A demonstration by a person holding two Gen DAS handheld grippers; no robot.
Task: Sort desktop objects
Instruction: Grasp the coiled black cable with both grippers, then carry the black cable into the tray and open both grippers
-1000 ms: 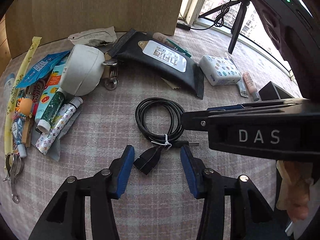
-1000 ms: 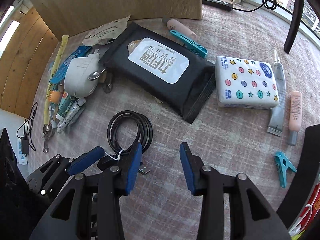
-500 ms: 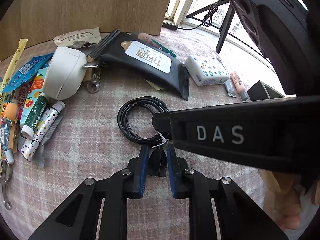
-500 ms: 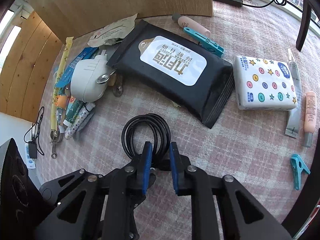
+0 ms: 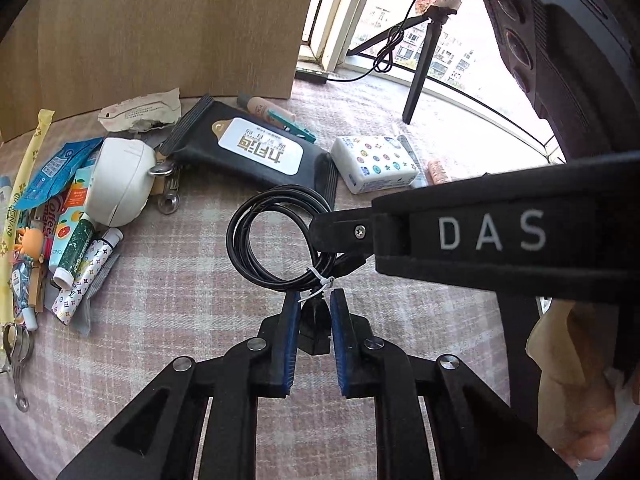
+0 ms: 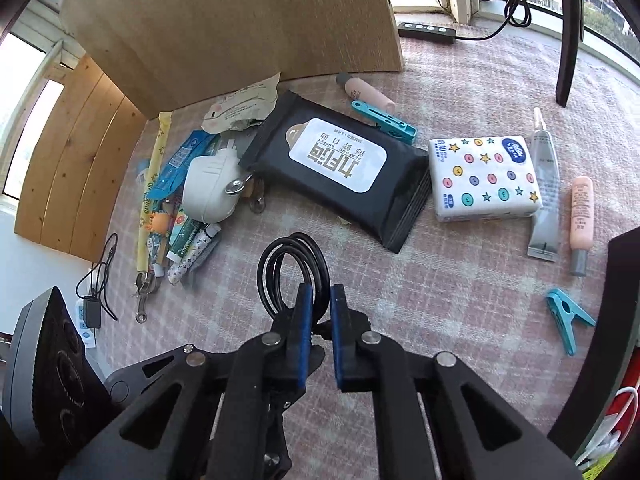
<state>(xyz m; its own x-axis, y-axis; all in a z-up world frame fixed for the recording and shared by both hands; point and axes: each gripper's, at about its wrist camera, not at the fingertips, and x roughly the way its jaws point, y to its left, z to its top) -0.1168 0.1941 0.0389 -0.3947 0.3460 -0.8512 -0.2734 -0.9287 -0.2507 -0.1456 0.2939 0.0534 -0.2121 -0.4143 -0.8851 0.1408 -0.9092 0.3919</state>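
Note:
A coiled black cable (image 5: 234, 240), bound with a white tie (image 5: 320, 284), hangs a little above the pink checked cloth (image 5: 180, 300). My left gripper (image 5: 315, 300) is closing, and its blue pads press on the black plug (image 5: 316, 332) at one end of the cable. From the right, a finger (image 5: 344, 232) of the other gripper reaches the same bundle. In the right wrist view, my right gripper (image 6: 321, 292) is closing too, its pads squeezing the cable strands, with the coil (image 6: 298, 239) standing up just beyond its tips.
Behind the coil lie a black wet-wipe pack (image 6: 340, 168), a white starred tissue pack (image 6: 484, 178) and a white round charger (image 6: 208, 192). Tubes, sachets and a clasp pile up at the left. A teal clip (image 6: 568, 316) lies right. A wooden board (image 6: 240, 20) stands behind.
Both grippers went from open to shut, one on each end of the cable bundle. They then rose together, and the coil came up off the cloth.

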